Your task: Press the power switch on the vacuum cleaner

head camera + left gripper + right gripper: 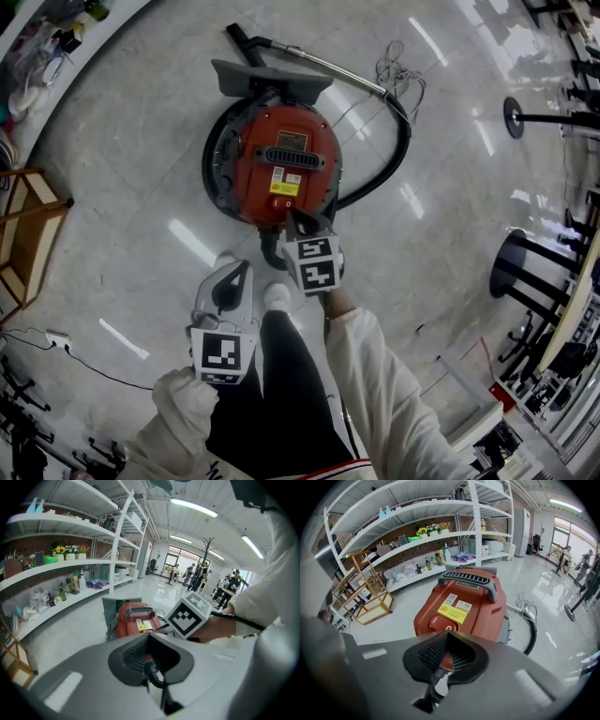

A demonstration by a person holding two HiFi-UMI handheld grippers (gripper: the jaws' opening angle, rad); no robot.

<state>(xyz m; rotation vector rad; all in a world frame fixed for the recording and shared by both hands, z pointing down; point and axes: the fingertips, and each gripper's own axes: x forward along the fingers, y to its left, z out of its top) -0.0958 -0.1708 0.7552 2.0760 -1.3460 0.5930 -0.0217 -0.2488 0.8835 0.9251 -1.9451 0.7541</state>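
Vacuum cleaner (468, 606): red plastic shell, smooth and glossy, catching the ceiling light; handle (471, 578) on top dark plastic, matt, slotted; label (452, 613) yellow, paper or film, flat finish; hose (401, 150) black with a dull sheen; wand (323, 64) bright metal, shiny.
Floor (141, 178): pale polished stone or tile, high gloss, streaked with reflections.
Left gripper (149, 634) and right gripper (446, 632): grey plastic shells, matt, smooth; inner pads (429, 653) black, finely ridged.
Sleeve (394, 394): white cloth, soft folds.
Rack (370, 595): bare light wood.
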